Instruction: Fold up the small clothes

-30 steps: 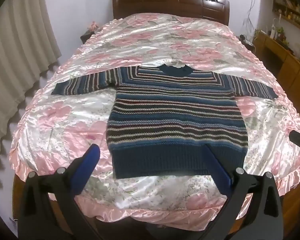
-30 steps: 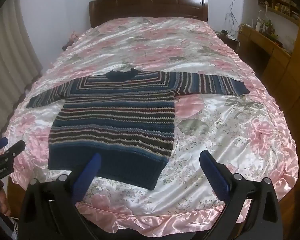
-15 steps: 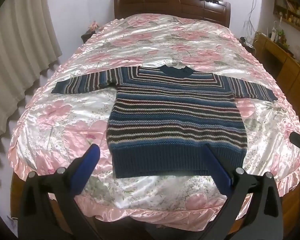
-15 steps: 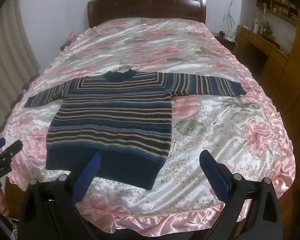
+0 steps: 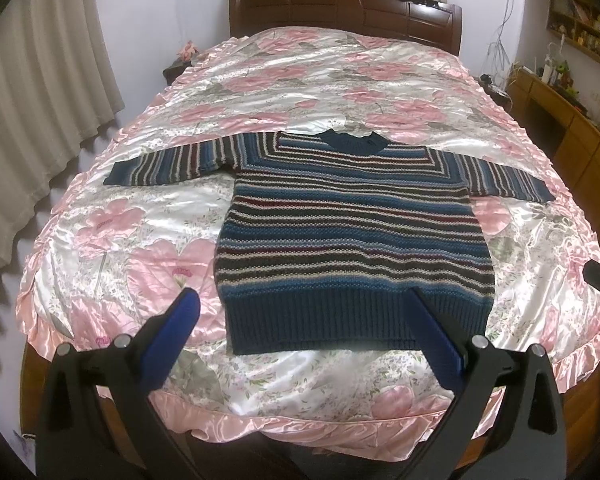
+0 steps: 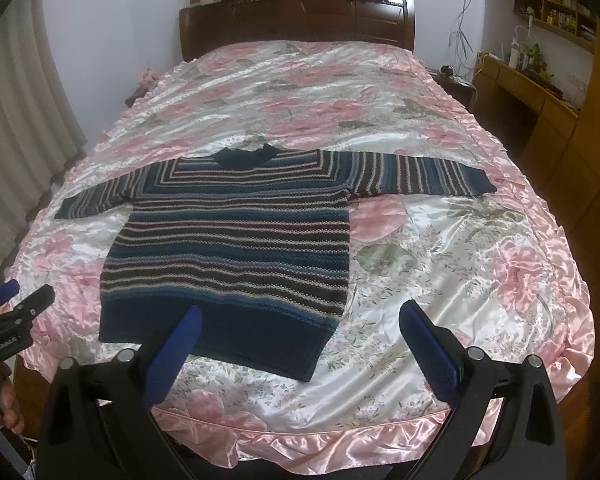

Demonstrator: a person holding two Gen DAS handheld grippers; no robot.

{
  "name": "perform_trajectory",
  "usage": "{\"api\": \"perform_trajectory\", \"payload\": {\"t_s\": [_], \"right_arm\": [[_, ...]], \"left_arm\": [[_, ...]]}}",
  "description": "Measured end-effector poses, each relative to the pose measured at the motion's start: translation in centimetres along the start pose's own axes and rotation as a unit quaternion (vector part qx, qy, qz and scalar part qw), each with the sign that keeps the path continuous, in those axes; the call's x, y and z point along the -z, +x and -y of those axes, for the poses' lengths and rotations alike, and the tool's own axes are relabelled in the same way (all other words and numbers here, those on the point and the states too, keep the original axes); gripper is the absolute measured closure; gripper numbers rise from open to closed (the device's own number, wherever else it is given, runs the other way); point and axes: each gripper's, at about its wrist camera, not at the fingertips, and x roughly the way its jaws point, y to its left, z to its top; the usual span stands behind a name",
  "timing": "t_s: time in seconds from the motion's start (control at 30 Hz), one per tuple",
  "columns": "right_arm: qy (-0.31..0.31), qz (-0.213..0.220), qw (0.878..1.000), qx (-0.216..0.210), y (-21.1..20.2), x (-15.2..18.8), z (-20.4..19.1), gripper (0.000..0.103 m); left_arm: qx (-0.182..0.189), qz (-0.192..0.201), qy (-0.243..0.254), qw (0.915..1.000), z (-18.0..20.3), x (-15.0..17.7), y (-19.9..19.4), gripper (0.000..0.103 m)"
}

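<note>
Spread flat near the foot of the bed (image 5: 300, 80): a soft, floppy knit sweater (image 5: 352, 240), best pinched at sleeve cuffs or hem corners, left hand-held gripper (image 5: 300, 312) and right hand-held gripper (image 6: 300, 328) both agape, empty.

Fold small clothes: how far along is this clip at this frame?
Done: the sweater lies flat on the bed, sleeves spread. In hand: nothing; the left gripper and right gripper hover open near the hem. Left: every fold.
</note>
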Motion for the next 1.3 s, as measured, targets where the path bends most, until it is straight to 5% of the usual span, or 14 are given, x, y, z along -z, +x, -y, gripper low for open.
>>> {"api": "perform_trajectory", "payload": {"t_s": [1.3], "right_arm": [[0.001,-0.001,1.000,-0.010,0.3,-0.1,-1.4,0.003]], "left_arm": [[-0.002,-0.001,-0.003,1.0000,-0.3,0.2,0.1,0.002]]}}
